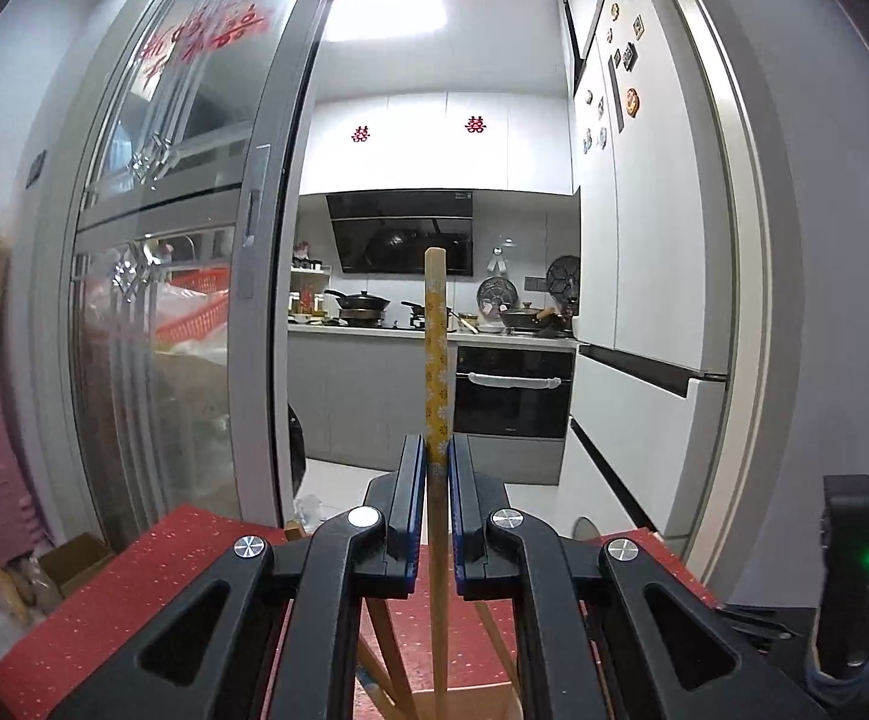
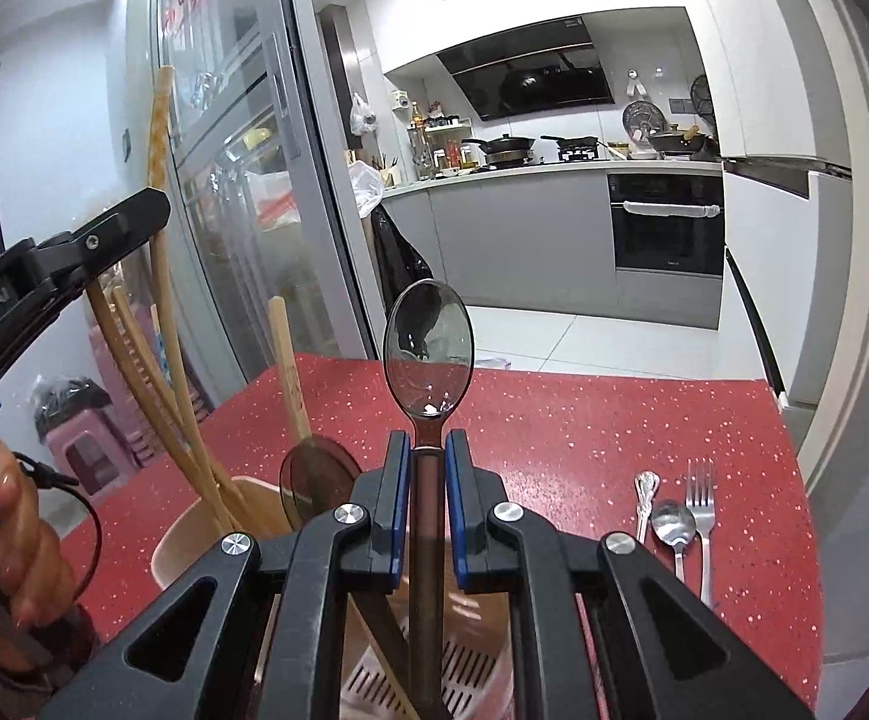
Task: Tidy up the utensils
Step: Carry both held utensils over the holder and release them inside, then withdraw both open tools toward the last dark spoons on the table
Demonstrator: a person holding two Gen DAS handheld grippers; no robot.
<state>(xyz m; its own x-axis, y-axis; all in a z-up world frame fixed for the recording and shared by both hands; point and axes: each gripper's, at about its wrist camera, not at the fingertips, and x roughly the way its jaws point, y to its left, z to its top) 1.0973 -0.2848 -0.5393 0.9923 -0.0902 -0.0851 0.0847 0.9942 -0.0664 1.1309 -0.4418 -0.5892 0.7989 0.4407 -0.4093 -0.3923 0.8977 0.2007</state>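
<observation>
Chopstick (image 1: 436, 354) stands upright, pinched by left claw (image 1: 436, 468); right claw (image 2: 428, 450) clamps seemingly translucent spoon (image 2: 427, 354), bowl up.

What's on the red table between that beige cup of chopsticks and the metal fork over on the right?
In the right wrist view, bare red tabletop separates the beige holder from the fork, except for two small metal utensils lying right beside the fork.

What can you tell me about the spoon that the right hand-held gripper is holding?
The spoon looks like smoky, see-through brown plastic, with an oval bowl and a slim straight handle. It stands upright, bowl at the top, above the red speckled table. The right hand-held gripper is shut on its neck just below the bowl. The handle runs down between the fingers toward the beige utensil holder.
</observation>
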